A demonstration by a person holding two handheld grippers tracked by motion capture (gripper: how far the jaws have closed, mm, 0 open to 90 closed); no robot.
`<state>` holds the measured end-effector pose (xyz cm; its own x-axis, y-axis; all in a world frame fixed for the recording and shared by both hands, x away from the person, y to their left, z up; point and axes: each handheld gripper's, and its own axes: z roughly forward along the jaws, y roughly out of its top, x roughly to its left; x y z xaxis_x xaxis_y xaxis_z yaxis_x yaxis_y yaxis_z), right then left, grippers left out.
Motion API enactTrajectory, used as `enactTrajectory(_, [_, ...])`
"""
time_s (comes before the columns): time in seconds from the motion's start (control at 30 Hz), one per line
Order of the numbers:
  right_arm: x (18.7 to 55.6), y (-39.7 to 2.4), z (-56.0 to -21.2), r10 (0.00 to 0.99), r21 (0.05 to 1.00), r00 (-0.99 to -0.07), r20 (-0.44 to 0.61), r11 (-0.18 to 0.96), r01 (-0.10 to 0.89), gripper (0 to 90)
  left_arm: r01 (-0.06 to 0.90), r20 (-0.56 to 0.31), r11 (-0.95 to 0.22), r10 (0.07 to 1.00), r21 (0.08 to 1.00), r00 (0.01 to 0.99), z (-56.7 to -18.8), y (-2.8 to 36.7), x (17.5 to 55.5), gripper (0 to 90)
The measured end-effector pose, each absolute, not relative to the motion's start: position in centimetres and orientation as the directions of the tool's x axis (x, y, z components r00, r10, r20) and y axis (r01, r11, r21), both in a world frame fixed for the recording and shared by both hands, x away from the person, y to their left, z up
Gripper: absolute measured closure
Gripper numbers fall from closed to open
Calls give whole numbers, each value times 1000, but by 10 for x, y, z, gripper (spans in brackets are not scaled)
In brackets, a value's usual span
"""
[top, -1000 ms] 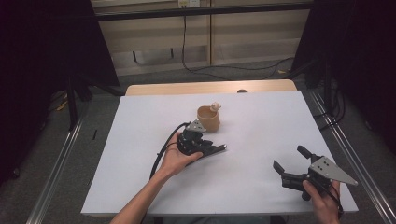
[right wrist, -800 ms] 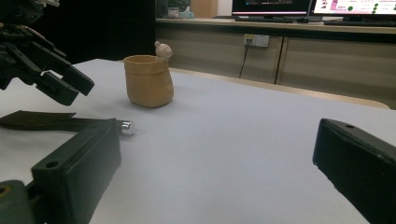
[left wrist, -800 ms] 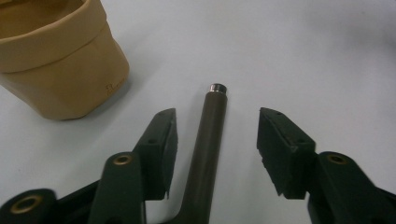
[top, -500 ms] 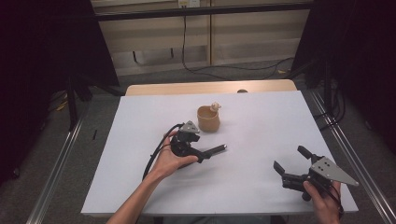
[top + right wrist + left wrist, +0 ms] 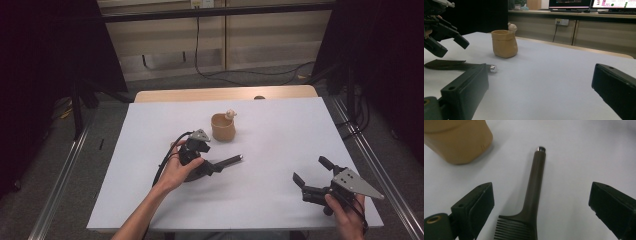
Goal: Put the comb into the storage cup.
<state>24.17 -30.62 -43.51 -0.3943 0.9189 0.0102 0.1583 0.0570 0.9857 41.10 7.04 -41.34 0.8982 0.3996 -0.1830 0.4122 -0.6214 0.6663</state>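
Left gripper view: comb (image 5: 534, 195) lies untouched between the left tongs (image 5: 541, 205), just released and spread wide

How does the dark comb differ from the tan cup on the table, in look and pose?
The comb is dark, long and thin, lying flat between the open jaws of the left gripper, which have just been opening. The cup is tan, squat and rounded, standing upright and apart from both grippers, with a small pale figure on its rim. Both rest on the white table.
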Motion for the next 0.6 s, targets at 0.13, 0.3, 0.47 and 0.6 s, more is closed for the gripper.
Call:
enactTrajectory(0.13, [242,-306,-435,919,986,-394,10,57,159,4,395,-146,-672,396,626,906,-415,67,411,76])
enactTrajectory(0.3, [242,-306,-435,918,986,-396,10,57,158,4,356,-107,-723,368,592,924,-413,63,413,76])
enactTrajectory(0.47, [242,-306,-435,919,985,-395,6,62,158,4,349,-132,-757,334,553,933,-414,56,416,76])
enactTrajectory(0.6, [242,-306,-436,918,986,-396,7,60,157,4,357,-156,-771,326,528,932,-416,54,421,84])
